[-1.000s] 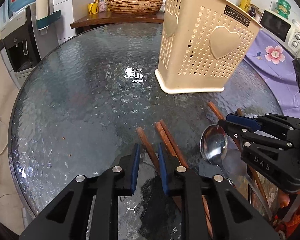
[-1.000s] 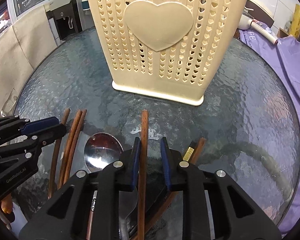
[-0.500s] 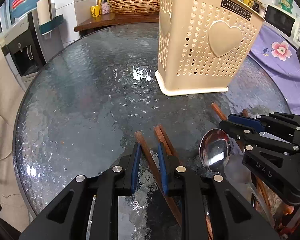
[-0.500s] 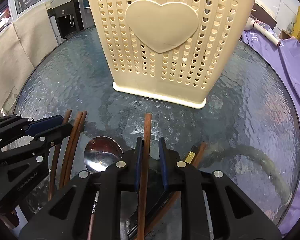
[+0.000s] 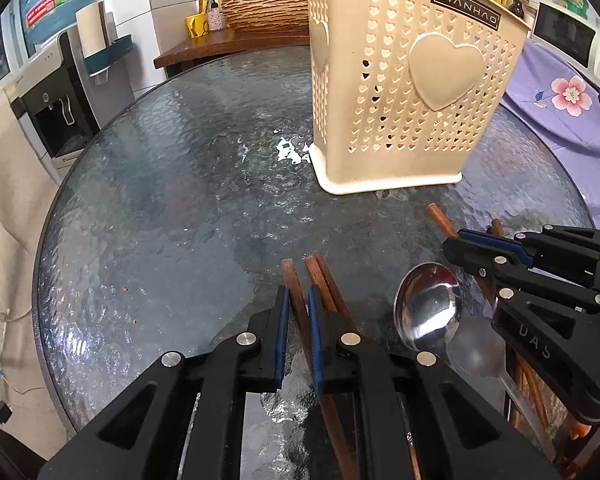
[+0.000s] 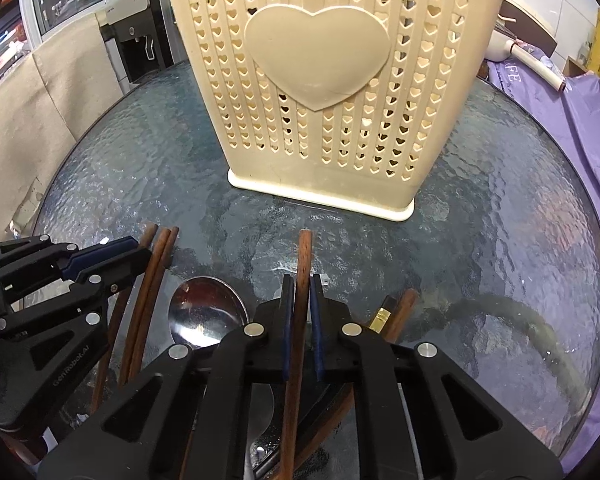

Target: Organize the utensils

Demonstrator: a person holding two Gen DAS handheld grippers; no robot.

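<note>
Both grippers have risen a little since a second ago, each with a chopstick now lifted between its pads, and the basket looms larger. On the left, the left gripper point(image 5: 297, 306) is clamped on a brown wooden chopstick point(image 5: 291, 280) whose tip pokes out ahead of the blue pads; two more chopsticks point(image 5: 322, 276) lie just beside it on the round glass table point(image 5: 160, 200). Right of these a steel spoon point(image 5: 427, 310) lies bowl-up. Further right, the right gripper point(image 6: 301, 300) is closed on another chopstick point(image 6: 303, 256), which points toward the cream heart-patterned utensil basket point(image 6: 320, 80) standing upright on the table beyond it. A gold-banded dark chopstick point(image 6: 384, 314) lies just right of that gripper, near a purple floral cloth point(image 5: 560, 100)
</note>
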